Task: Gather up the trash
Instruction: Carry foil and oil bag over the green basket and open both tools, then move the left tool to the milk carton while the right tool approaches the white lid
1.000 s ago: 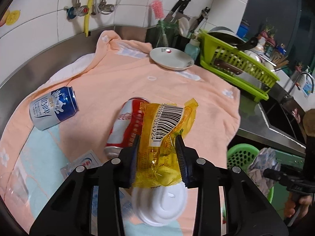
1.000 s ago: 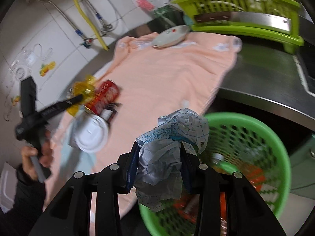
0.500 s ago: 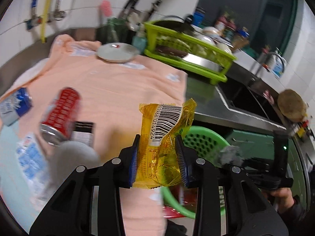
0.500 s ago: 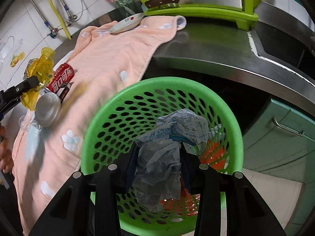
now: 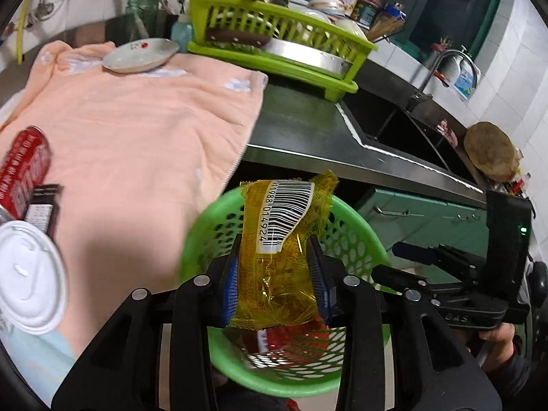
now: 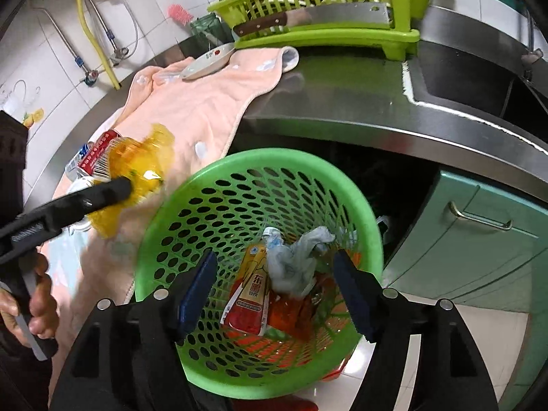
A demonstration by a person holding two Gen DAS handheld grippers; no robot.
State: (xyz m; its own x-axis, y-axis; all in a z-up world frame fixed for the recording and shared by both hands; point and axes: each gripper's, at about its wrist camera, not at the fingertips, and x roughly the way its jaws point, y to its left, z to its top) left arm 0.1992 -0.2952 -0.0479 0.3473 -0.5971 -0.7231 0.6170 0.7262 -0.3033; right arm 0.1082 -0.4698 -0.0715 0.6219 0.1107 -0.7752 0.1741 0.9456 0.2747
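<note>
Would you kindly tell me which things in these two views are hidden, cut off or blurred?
- Left wrist view: the green plastic basket has its contents mostly hidden by the yellow wrapper in the left gripper.
- Left wrist view: the red can is cut by the edge.
- Right wrist view: the wrapper is motion-blurred.

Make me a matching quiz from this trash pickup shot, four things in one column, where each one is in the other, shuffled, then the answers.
Things:
1. yellow wrapper
2. crumpled paper
3. red can
4. cleaver

Places:
A. lying on the peach towel
B. in the light green dish rack
C. clamped in the left claw
D. inside the green basket, below the open right claw

Pairs: 1-C, 2-D, 3-A, 4-B
</note>
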